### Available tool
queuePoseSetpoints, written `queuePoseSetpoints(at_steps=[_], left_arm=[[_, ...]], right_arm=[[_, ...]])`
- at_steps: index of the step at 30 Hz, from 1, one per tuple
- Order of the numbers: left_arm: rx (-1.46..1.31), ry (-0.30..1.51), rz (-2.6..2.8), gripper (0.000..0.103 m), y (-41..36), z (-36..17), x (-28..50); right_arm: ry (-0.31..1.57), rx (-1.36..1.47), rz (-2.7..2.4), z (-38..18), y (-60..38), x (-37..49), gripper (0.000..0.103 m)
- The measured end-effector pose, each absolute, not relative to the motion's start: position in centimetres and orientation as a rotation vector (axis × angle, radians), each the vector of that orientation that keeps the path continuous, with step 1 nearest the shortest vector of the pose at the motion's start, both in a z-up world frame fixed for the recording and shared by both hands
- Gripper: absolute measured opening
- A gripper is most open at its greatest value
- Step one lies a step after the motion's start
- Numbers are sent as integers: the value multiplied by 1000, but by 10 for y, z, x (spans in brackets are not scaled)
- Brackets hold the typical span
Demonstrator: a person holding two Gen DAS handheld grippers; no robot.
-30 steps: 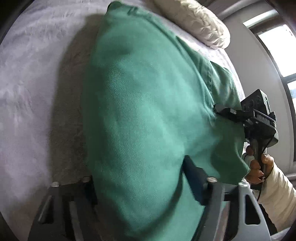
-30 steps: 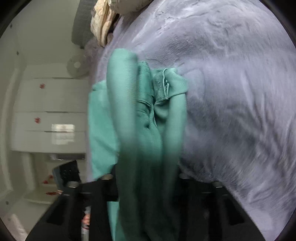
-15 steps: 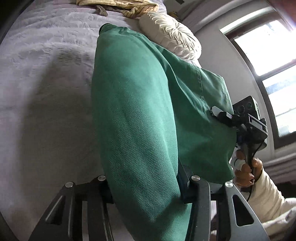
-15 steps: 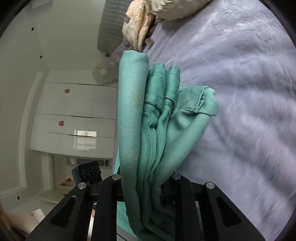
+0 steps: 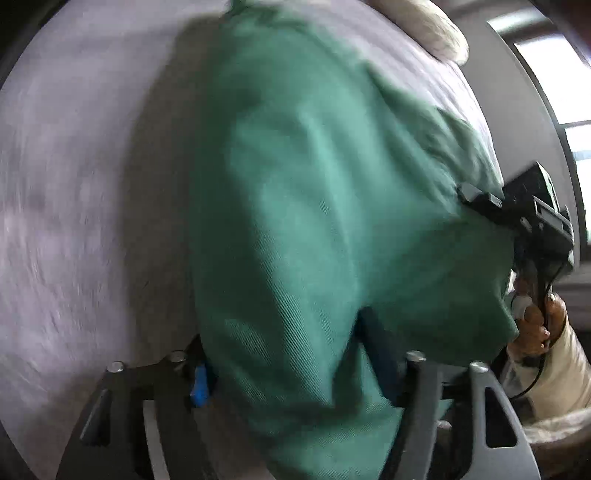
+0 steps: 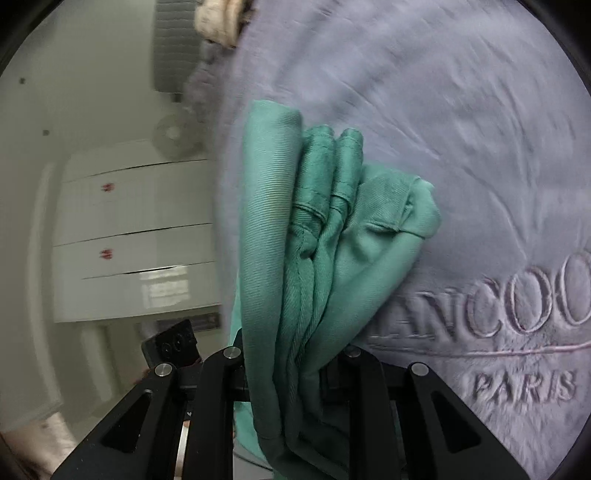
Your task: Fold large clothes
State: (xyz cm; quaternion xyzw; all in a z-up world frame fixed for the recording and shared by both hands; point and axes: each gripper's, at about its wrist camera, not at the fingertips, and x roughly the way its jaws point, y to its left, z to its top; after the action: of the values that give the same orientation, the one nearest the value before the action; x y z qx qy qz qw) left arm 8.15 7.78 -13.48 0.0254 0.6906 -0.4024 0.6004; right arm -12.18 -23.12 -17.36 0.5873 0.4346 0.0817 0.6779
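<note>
A large green garment hangs stretched between both grippers above the grey-lilac bed cover. My left gripper has a thick fold of it between its fingers; the jaws are opening, with the cloth still filling the gap against the blue pad. In the right wrist view the garment's bunched, pleated edge runs up from my right gripper, which is shut on it. From the left wrist view, the right gripper bites the garment's far edge, a person's hand on its handle.
A cream pillow lies at the head of the bed, with a bright window to the right. The bed cover bears embossed lettering. White wardrobe doors stand left, and beige bedding lies at the top.
Both grippers have swept across the bed with the garment. The left jaws stand wider than half a second ago. Embossed lettering has come into the right wrist view.
</note>
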Motion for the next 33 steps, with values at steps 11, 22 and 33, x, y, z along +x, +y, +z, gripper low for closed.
queuePoseSetpoints(at_steps=[11, 22, 33], left_arm=[[50, 1365, -866, 83, 130, -66, 113], [164, 1327, -754, 88, 51, -122, 107], [327, 1267, -724, 88, 78, -67, 76]], right_arm=[[1073, 895, -83, -92, -236, -109, 49], [1225, 723, -149, -159, -241, -69, 13], [1245, 708, -179, -132, -234, -88, 21]])
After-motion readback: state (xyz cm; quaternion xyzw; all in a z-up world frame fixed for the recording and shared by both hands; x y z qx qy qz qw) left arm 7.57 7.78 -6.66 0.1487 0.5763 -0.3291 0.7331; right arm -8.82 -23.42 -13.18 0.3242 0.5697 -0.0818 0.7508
